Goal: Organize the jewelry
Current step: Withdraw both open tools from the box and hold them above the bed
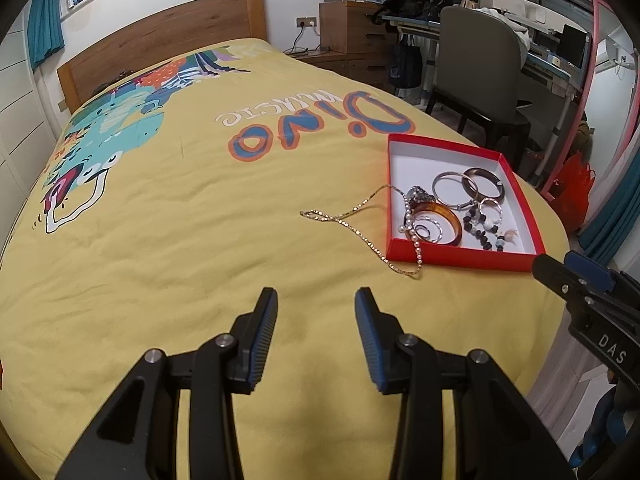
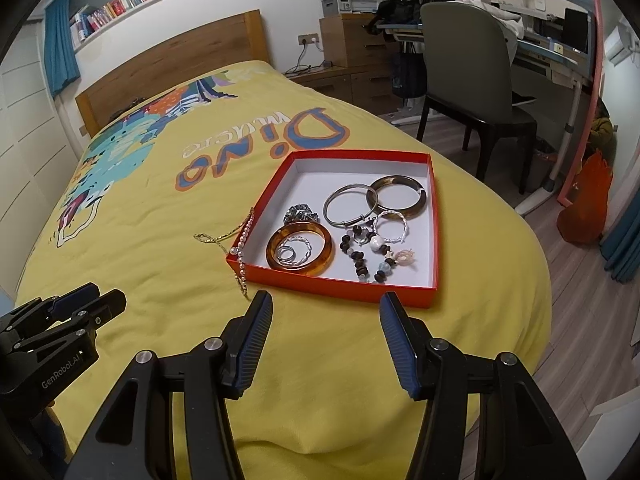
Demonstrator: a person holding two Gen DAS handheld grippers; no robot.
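A red box (image 1: 460,261) (image 2: 332,292) with a white inside lies on the yellow bedspread. It holds an amber bangle (image 2: 299,250), a silver bangle (image 2: 346,206), a dark bangle (image 2: 398,196), rings and a beaded bracelet (image 2: 370,256). A gold chain (image 1: 348,220) (image 2: 218,238) lies on the bedspread left of the box. A pearl strand (image 1: 416,240) (image 2: 242,246) hangs over the box's left wall. My left gripper (image 1: 316,300) is open and empty, short of the chain. My right gripper (image 2: 326,304) is open and empty, just before the box's near wall.
The bed (image 1: 180,240) has a wooden headboard (image 1: 160,44) at the far end. A grey chair (image 2: 468,72), a desk (image 2: 552,56) and wooden drawers (image 2: 352,44) stand to the right of the bed. The bed's right edge drops to a wooden floor (image 2: 580,280).
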